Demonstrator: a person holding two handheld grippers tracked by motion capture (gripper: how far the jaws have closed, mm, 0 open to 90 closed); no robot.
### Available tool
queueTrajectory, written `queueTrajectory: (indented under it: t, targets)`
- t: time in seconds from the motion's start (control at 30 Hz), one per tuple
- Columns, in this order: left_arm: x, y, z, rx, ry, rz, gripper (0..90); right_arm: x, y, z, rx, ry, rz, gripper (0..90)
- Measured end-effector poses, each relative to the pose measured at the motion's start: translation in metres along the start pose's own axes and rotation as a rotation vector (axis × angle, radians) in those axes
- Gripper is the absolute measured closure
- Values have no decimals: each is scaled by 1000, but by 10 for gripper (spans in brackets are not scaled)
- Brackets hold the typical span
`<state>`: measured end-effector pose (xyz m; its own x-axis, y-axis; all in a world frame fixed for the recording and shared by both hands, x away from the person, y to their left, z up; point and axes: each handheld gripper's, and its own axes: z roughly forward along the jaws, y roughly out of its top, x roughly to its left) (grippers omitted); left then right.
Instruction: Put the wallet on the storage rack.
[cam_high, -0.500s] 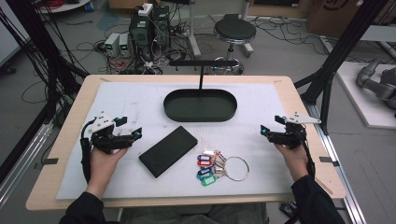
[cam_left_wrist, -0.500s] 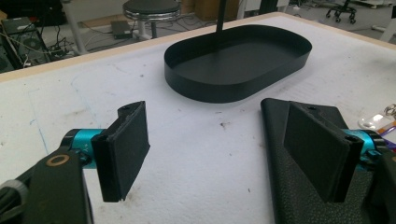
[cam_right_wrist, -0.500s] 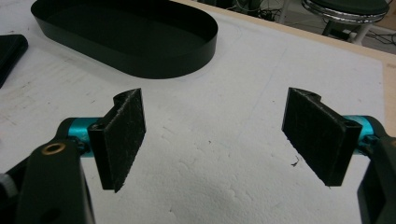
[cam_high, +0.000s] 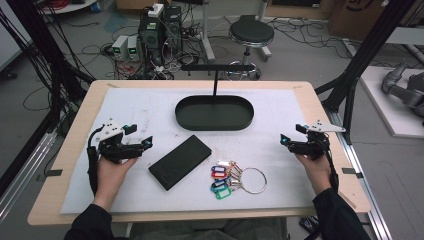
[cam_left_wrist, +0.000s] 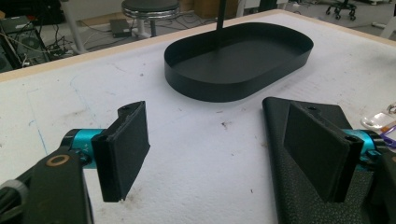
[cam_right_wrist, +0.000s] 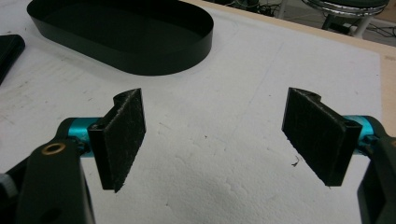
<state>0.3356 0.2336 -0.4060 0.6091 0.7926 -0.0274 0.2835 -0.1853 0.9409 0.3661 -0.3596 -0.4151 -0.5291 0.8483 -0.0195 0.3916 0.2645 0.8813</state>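
High view places the flat black rectangular case with a pebbled leather-like surface (cam_high: 180, 162) on the white foam mat (cam_high: 140, 112), lying at a slant near the middle of the table, just in front of the black oval metal tray (cam_high: 214, 123) and apart from it. Just beside the case's far right end lies a bunch of coloured plastic key tags on a large silver ring (cam_high: 235, 178), close to the case, though whether they touch cannot be told. The left gripper (cam_high: 145, 143) sits on the mat just left of the case, held in the person's left hand (cam_high: 114, 169), its jaws spread wide with nothing between them; in the left gripper view the case (cam_left_wrist: 289, 154) lies under and behind the jaw on that picture's right, while bare mat shows in the gap and the tray (cam_left_wrist: 238, 70) stands farther off. The right gripper (cam_high: 284, 142) rests well apart from the case, near the mat's right edge, in the person's right hand (cam_high: 315, 170); its jaws also stand fully apart over bare mat. A thin black T-shaped stand (cam_high: 216, 70) rises from the tray's far rim, and the light wooden table (cam_high: 320, 115) frames the mat.
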Motion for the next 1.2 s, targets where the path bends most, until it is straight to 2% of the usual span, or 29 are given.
queueTrajectory:
  t: [0.03,0.27,0.47,0.6,0.63,0.67,0.7,0.87,0.97,1.0,1.1,1.2]
  targets:
    - [-1,0,1,7,-4,6,227,1,0,-1,2,-1,10,217]
    - [-3,-1,-1,12,-13,4,237,2,1,-2,-6,0,-5,249]
    - [-6,-2,-7,18,11,-12,287,3,2,-1,-12,-8,-20,250]
    - [-9,-3,-12,34,17,-23,314,3,2,-1,-16,-13,-13,250]
    - [-11,-3,-14,47,18,-40,322,3,2,-1,-18,-15,-13,250]
    - [-11,-3,-14,47,18,-40,326,3,2,-1,-18,-15,-13,250]
    - [-14,-5,-15,59,15,-63,326,3,2,0,-18,-16,-11,251]
    - [-19,-10,-18,86,-2,-84,343,3,3,1,-20,-15,-17,253]
    - [-23,-17,-21,117,-15,-124,385,3,3,2,-19,-16,-19,254]
    - [-23,-17,-21,117,-15,-124,395,3,3,2,-20,-16,-19,254]
    - [-28,-25,-22,156,-4,-164,433,4,3,1,-19,-17,-19,254]
    - [-31,-30,-22,171,-1,-176,468,5,3,2,-18,-18,-19,254]
